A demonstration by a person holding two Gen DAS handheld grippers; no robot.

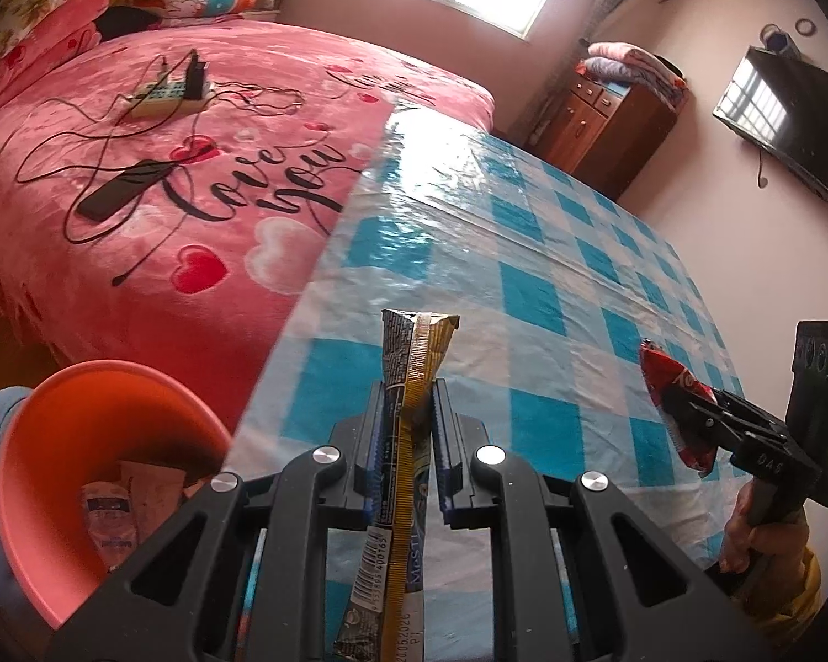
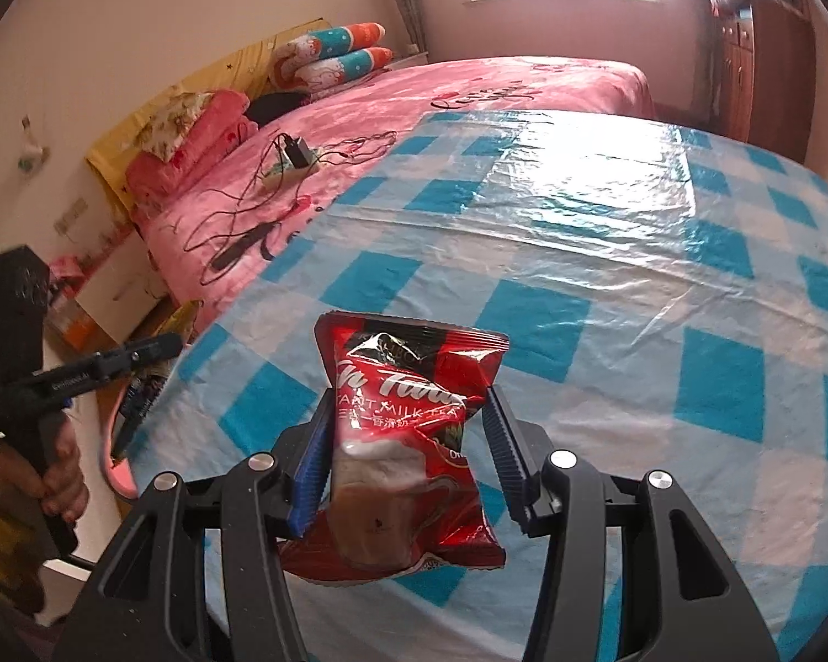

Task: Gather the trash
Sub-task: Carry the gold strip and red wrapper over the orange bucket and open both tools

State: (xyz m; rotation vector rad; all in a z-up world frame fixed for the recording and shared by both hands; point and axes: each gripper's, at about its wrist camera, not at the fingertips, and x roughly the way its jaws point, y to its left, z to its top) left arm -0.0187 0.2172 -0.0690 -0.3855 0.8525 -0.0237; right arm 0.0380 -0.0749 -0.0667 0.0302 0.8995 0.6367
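Trash sits in both grippers, above the checked table (image 1: pixel 524 254). The left gripper (image 1: pixel 408 430) is clamped on a long stick wrapper (image 1: pixel 414 380), its long axis running along the fingers. The right gripper (image 2: pixel 408 458) pinches a red tea packet (image 2: pixel 408 441) by its sides. The orange bin (image 1: pixel 44 441) lies at eight o'clock of the left fingers, off the table edge, so the left hand is likely nearer and should drop first.

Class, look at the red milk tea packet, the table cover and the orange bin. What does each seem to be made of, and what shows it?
Red milk tea packet: glossy plastic or foil film; it crinkles and glints.
Table cover: thin shiny plastic sheet; wrinkles, window glare.
Orange bin: probably moulded plastic; smooth matte wall.
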